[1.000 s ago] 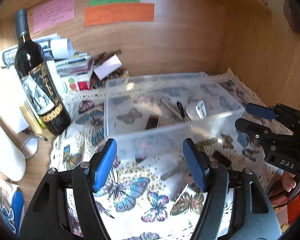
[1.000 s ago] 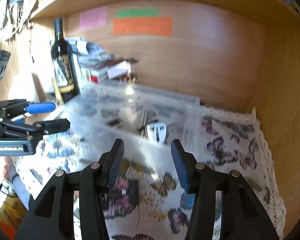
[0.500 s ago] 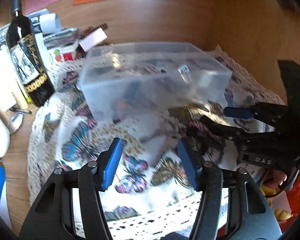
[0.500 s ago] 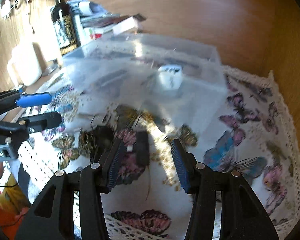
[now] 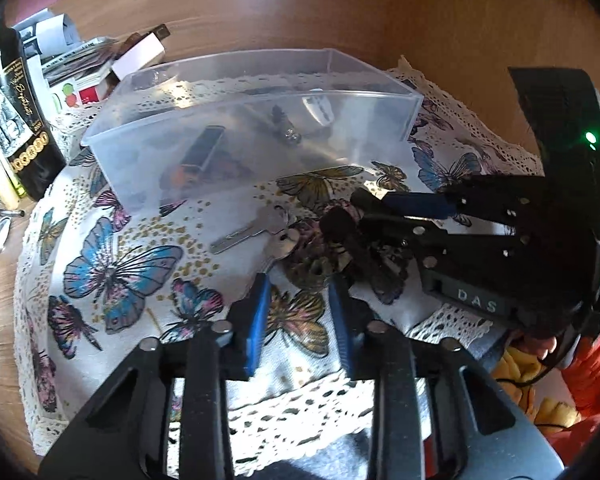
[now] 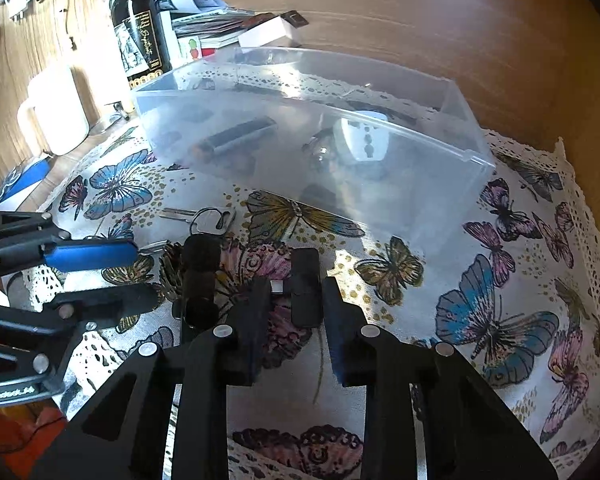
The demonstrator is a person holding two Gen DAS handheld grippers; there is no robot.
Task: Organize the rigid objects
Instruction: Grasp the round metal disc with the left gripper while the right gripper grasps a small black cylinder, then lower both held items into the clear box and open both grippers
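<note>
The right tool [image 6: 293, 298] is lowered over the butterfly-print cloth [image 6: 496, 312] with its jaws parted either side of a small black block [image 6: 306, 286] that lies flat on the cloth; the fingers have not clamped it, and whether they touch it I cannot tell. Just left of that block lies a longer black cylindrical piece [image 6: 198, 280], and beyond it, toward the clear plastic box [image 6: 412, 184], a bunch of keys [image 6: 204, 218] rests on the cloth. The left tool [image 5: 298, 312] is released too, its blue pads [image 5: 256, 316] apart and holding nothing, hovering over the cloth on the near side of the keys [image 5: 256, 234]; in the right wrist view it enters from the left edge [image 6: 112, 276], close beside the black cylinder. The box stands on the cloth farther back and holds a dark oblong item [image 6: 236, 138], a white plug adapter [image 6: 362, 140] and a small bulb-like piece [image 6: 320, 152]. Left of the box a wine bottle [image 6: 140, 36] stands upright on the wooden surface [image 6: 76, 158], with a white mug [image 6: 58, 110] nearer the camera and a heap of papers and small cartons [image 6: 216, 28] behind the box.
</note>
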